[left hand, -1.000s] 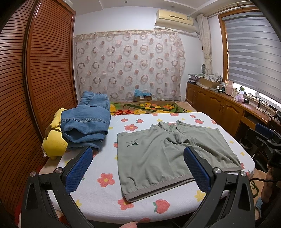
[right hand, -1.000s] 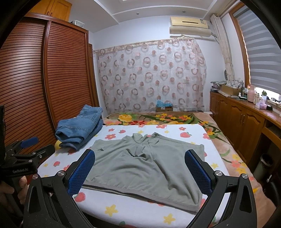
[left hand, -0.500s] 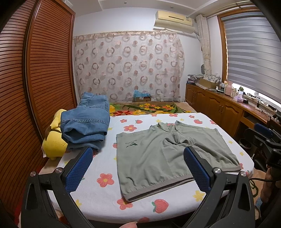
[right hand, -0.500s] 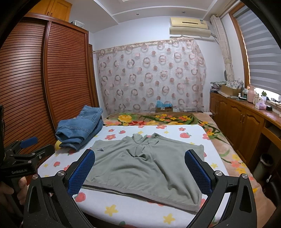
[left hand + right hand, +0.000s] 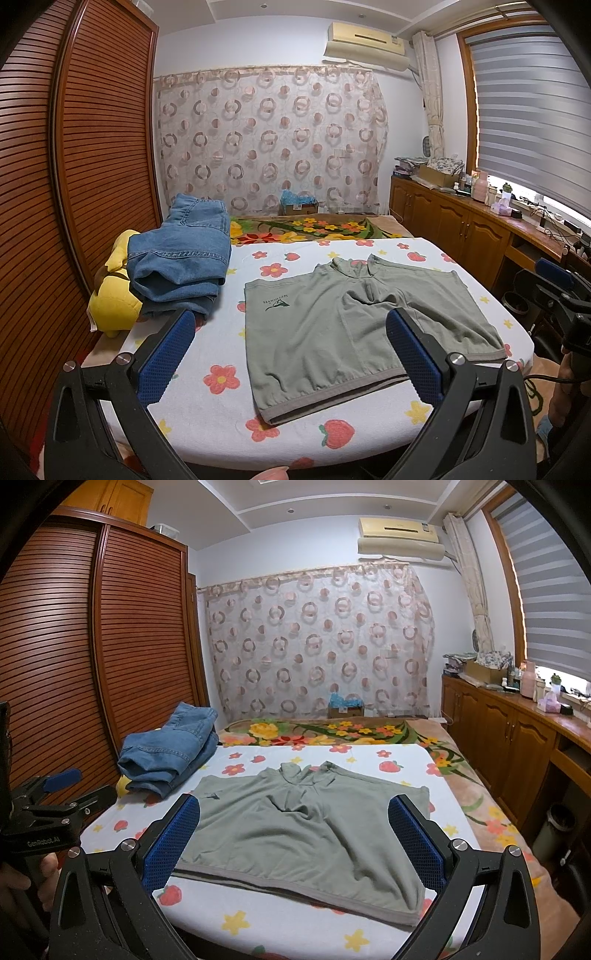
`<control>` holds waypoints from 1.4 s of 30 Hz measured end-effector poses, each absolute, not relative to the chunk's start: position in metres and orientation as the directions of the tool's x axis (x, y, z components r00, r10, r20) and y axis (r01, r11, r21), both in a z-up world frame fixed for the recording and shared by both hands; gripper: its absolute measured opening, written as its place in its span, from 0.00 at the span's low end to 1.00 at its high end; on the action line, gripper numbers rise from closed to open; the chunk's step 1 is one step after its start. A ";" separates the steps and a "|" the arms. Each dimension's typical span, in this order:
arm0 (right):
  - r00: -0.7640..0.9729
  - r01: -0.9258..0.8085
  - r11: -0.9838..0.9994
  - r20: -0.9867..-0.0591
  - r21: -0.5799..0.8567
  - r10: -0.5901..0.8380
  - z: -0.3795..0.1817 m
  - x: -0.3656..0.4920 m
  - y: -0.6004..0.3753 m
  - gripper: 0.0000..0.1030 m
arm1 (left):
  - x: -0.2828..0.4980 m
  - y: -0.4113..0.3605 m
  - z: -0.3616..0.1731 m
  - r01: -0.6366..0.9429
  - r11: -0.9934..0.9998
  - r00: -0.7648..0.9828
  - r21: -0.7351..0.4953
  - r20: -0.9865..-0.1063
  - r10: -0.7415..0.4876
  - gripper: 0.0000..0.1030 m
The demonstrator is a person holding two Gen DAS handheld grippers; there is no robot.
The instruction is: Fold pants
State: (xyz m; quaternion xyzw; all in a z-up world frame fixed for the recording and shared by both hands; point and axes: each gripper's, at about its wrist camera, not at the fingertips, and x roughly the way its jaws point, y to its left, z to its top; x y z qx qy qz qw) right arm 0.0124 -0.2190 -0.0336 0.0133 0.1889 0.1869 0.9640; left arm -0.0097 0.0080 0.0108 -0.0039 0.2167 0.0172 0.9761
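Observation:
Grey-green shorts (image 5: 354, 325) lie spread flat on the flowered bed sheet (image 5: 207, 354), waistband toward me, a small dark logo on the left leg. They also show in the right wrist view (image 5: 310, 827). My left gripper (image 5: 290, 347) is open and empty, held above the bed's near edge, short of the shorts. My right gripper (image 5: 295, 834) is open and empty, also short of the waistband. The right gripper's body shows at the far right of the left wrist view (image 5: 561, 295); the left gripper's body shows at the left of the right wrist view (image 5: 48, 812).
Folded blue jeans (image 5: 181, 254) rest on a yellow plush toy (image 5: 114, 291) at the bed's left edge, beside the slatted wooden wardrobe (image 5: 74, 166). A floral blanket (image 5: 306, 229) lies at the bed's far end. Wooden cabinets (image 5: 517, 746) line the right wall.
Both views have barely shifted; the left gripper's view drifted slightly. Both grippers stay open and the shorts have not moved.

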 end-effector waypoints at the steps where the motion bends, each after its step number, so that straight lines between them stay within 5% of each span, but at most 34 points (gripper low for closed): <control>1: 0.859 -0.355 0.930 -0.359 0.096 0.365 -0.034 0.012 -0.219 0.99 | -0.010 0.008 0.011 -0.036 0.999 0.906 0.000 -0.423 0.032 1.00; 42: 0.817 -0.320 0.946 -0.493 0.043 0.299 -0.054 0.040 -0.223 0.99 | 0.022 0.016 -0.052 0.026 0.999 0.808 -0.044 -0.588 -0.047 1.00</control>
